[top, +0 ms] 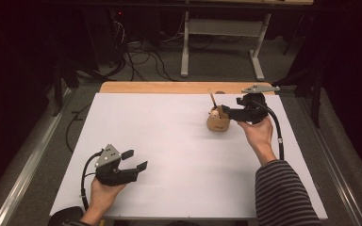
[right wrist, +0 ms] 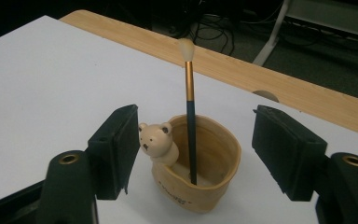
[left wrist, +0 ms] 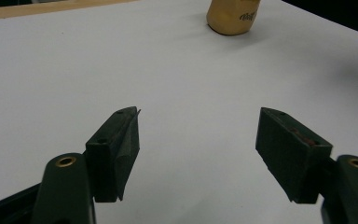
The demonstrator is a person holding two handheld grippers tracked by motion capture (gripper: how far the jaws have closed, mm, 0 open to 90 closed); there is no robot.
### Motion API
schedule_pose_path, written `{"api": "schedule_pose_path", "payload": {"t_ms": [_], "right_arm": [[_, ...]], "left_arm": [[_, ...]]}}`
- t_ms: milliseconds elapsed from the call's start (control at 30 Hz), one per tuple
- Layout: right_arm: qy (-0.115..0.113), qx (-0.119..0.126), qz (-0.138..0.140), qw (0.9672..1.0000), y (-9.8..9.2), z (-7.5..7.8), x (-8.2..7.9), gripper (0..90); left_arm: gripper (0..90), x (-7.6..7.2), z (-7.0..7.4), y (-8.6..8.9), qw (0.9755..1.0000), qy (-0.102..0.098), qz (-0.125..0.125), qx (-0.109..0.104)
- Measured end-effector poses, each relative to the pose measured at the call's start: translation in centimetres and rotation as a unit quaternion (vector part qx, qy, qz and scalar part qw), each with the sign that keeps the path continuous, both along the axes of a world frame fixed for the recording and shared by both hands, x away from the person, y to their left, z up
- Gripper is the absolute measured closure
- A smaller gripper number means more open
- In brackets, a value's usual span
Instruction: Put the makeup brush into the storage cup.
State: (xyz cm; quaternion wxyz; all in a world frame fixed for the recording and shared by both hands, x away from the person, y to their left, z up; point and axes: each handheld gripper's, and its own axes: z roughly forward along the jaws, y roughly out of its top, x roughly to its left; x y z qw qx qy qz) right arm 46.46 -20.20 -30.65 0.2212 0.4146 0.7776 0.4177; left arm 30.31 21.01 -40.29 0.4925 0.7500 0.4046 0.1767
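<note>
Left gripper (top: 133,162), jaws apart, empty, rests near desk's front left corner. Right gripper (right wrist: 193,154), jaws spread, flanks bear cup (right wrist: 200,163) near back right corner; brush (right wrist: 189,112) stands inside (apparently just deposited). Next move likely: withdraw without tipping cup.

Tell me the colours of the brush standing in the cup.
The brush has a whitish tip, a gold band and a dark handle, clearest in the right gripper view.

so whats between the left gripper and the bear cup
Nothing: bare white table separates the left gripper from the bear cup, seen in the high view.
</note>
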Motion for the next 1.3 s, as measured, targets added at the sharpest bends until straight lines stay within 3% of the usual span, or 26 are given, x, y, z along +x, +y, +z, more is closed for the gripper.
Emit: {"api": "schedule_pose_path", "payload": {"t_ms": [500, 767, 1300], "right_arm": [[0.0, 0.005, 0.023, 0.9997, 0.0, 0.1, -1.7, 25.4], [-0.002, -0.038, 0.02, 0.9991, 0.3, -0.3, -2.8, 24.8], [-0.011, -0.02, 0.037, 0.9991, -0.2, -0.4, -4.4, 24.2]], "left_arm": [[29.0, 0.0, 0.0, 0.0, 1.0, 0.001, -0.002, -0.002], [28.4, 0.0, 0.0, -0.1, 1.0, -0.001, -0.003, -0.003], [27.0, 0.0, 0.0, -0.1, 1.0, -0.001, -0.006, -0.007]]}}
